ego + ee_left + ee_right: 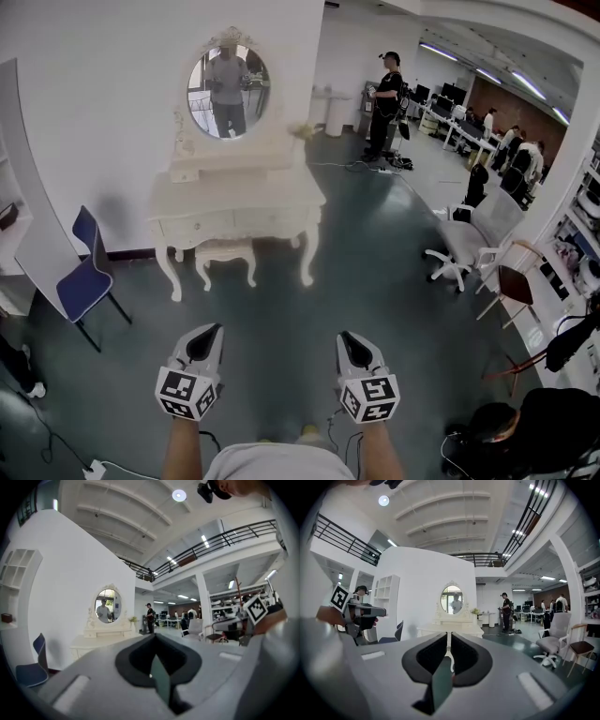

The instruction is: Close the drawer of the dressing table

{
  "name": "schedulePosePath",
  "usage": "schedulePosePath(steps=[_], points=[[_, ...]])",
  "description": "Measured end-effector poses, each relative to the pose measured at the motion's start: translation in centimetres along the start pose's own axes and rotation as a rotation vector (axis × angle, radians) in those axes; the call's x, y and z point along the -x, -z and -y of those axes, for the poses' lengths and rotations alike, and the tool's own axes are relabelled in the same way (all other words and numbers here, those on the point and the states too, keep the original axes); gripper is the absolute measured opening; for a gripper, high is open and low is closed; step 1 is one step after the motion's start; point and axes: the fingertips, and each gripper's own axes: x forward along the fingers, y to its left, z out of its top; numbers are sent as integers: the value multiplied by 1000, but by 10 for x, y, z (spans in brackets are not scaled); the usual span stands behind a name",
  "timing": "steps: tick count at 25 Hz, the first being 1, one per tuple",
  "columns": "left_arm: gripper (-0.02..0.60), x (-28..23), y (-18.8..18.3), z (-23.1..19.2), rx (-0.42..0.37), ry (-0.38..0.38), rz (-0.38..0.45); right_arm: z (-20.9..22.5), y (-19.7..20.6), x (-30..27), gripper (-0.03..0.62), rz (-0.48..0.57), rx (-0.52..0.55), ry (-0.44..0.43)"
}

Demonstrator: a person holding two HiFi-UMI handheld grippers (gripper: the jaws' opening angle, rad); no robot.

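Open hall, dressing table (pixel 236 199) well ahead by white wall (pixel 94 56). Left gripper (pixel 200 349), right gripper (pixel 353 352): jaws together, empty. Walk up squarely, push drawer front (pixel 234 223) evenly.

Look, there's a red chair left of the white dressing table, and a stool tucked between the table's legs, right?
Not quite. The chair is blue, not red, as the head view shows. The rest is right: it stands left of the white dressing table, and the stool is tucked between the table's legs.
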Motion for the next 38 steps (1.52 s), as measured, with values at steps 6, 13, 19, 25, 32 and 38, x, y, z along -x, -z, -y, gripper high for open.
schedulePosePath(steps=[6,13,19,25,32,38], points=[[-2,0,3,1,5,5,-2,1,3,-2,31,0,-12,3],[-2,3,5,-1,5,5,-4,-5,5,-7,48,-6,-17,-4],[-2,7,8,-3,13,15,-12,-13,6,-9,48,-10,-21,-2],[-2,-2,15,-7,19,24,-26,-11,11,-20,48,-27,-19,-1],[-2,-25,25,-21,22,15,-41,-1,11,-51,48,-18,8,-1],[-2,-61,24,-38,26,7,-51,19,7,-88,49,-26,4,-10]])
